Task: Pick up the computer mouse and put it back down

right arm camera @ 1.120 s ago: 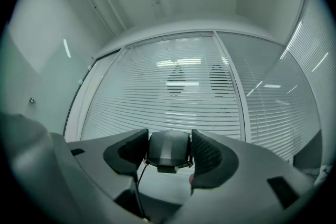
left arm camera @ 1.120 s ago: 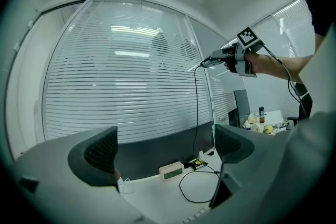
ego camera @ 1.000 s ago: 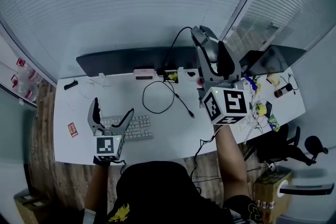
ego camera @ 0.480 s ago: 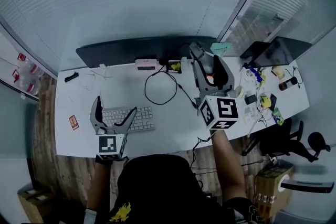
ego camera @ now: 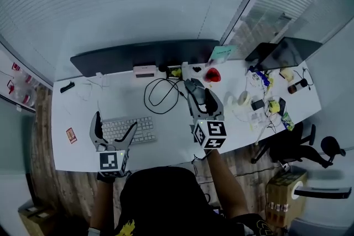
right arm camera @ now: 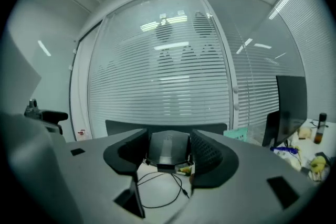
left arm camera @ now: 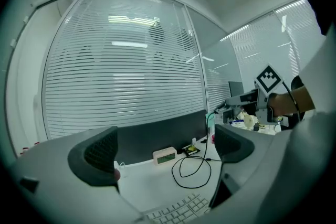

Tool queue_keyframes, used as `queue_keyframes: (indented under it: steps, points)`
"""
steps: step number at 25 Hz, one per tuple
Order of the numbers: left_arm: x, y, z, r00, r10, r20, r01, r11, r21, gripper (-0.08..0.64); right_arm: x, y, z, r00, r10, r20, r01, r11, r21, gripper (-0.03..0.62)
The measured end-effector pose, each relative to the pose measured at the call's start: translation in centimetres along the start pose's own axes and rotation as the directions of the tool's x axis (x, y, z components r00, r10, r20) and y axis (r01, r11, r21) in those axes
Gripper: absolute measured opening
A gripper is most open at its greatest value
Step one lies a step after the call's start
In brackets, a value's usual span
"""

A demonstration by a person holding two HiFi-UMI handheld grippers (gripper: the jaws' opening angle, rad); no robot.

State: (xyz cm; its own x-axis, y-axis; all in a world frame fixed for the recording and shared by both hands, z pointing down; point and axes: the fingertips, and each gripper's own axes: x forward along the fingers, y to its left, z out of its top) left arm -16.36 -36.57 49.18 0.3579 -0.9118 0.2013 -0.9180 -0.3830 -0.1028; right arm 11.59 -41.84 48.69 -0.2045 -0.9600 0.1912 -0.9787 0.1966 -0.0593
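Nearest the person, along the near edge of the desk (ego camera: 83, 113), are two grippers. The left gripper (ego camera: 115, 121) hangs over the one keyboard (ego camera: 133, 129), its jaws spread wide with nothing between them. The right gripper (ego camera: 202, 92) sits further right, over the middle of the desk, and its jaws are drawn in narrow and clamped on the single computer mouse (right arm camera: 168, 148), one pad on each flank.

The mouse is dark grey. Its long axis runs along the jaws, from the near edge toward the far edge, and one end faces the right gripper's camera. Which end is its front cannot be told. In the right gripper view white desk shows under it, so it looks held clear of the surface.

Just beyond the mouse lies one looped black cable (ego camera: 146, 99). At the far edge stand one small white clock (ego camera: 145, 70) and a wide dark monitor (ego camera: 144, 55). A second monitor (ego camera: 282, 51) stands at the far right corner.

The desk is bare between the keyboard and the right gripper. The left end is bare too, apart from one small card (ego camera: 71, 135). The right end is crowded with small clutter (ego camera: 265, 102).
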Motion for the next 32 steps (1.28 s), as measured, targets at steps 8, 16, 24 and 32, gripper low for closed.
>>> queue_keyframes:
  steps: [8, 16, 24, 32]
  points:
    - [0.7, -1.9, -0.9, 0.999, -0.044, -0.031, 0.045, 0.998, 0.042, 0.583, 0.3, -0.7, -15.1, 0.973, -0.009, -0.229, 0.004, 1.000, -0.022, 0.275]
    - [0.6, -2.8, -1.0, 0.997, -0.061, -0.037, 0.062, 0.997, 0.036, 0.583, -0.3, -1.6, -30.1, 0.866, -0.038, -0.498, 0.045, 0.999, 0.003, 0.275]
    - [0.8, -4.0, -2.5, 0.992, -0.110, -0.060, 0.110, 0.994, 0.008, 0.583, -2.4, -1.2, -35.9, 0.744, -0.038, -0.667, 0.019, 0.999, -0.035, 0.334]
    - [-0.6, -7.0, -1.9, 0.989, -0.139, -0.046, 0.138, 0.990, -0.019, 0.582, -7.7, -1.5, -26.9, 0.871, -0.026, -0.491, 0.024, 1.000, -0.010, 0.413]
